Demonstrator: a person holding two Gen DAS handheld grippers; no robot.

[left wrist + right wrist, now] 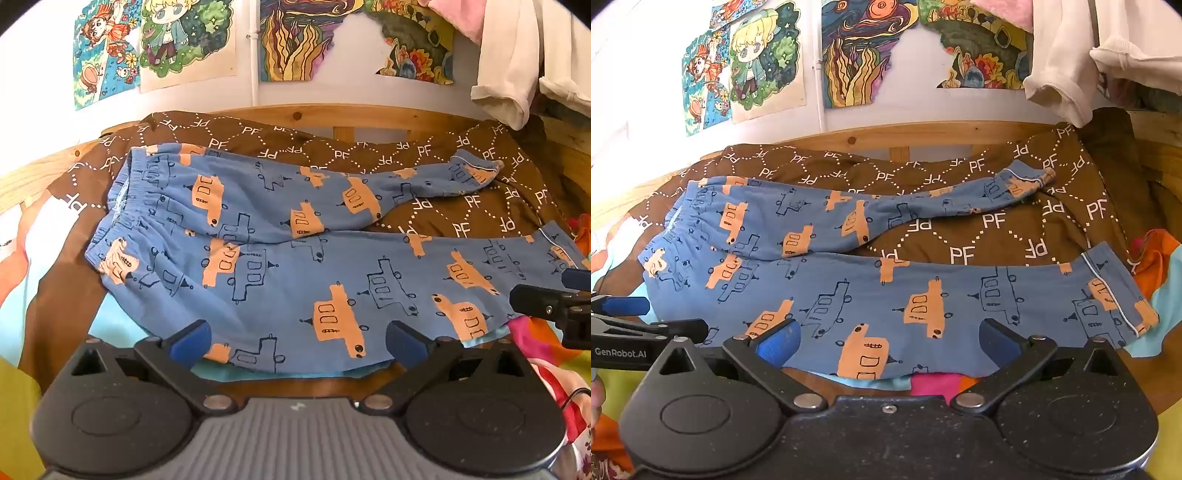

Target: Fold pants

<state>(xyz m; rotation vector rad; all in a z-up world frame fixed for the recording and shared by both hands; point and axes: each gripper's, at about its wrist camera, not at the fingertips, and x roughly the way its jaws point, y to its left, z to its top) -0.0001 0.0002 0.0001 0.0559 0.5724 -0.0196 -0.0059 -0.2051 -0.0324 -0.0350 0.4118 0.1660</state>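
Note:
Blue pants (295,258) with orange and outlined car prints lie spread on a brown quilt, waistband at the left, the two legs running right and splayed apart. They also show in the right wrist view (886,291). My left gripper (298,341) is open, just above the near leg's front edge, holding nothing. My right gripper (888,341) is open over the near leg's front edge, further right, holding nothing. The right gripper's fingers show at the right edge of the left wrist view (546,299). The left gripper's fingers show at the left edge of the right wrist view (646,325).
A brown quilt (461,206) printed with "PF" covers a bed with a wooden frame (332,112). Colourful drawings (166,40) hang on the wall behind. White clothes (517,62) hang at the upper right. Bright multicoloured fabric (934,384) lies under the pants' near edge.

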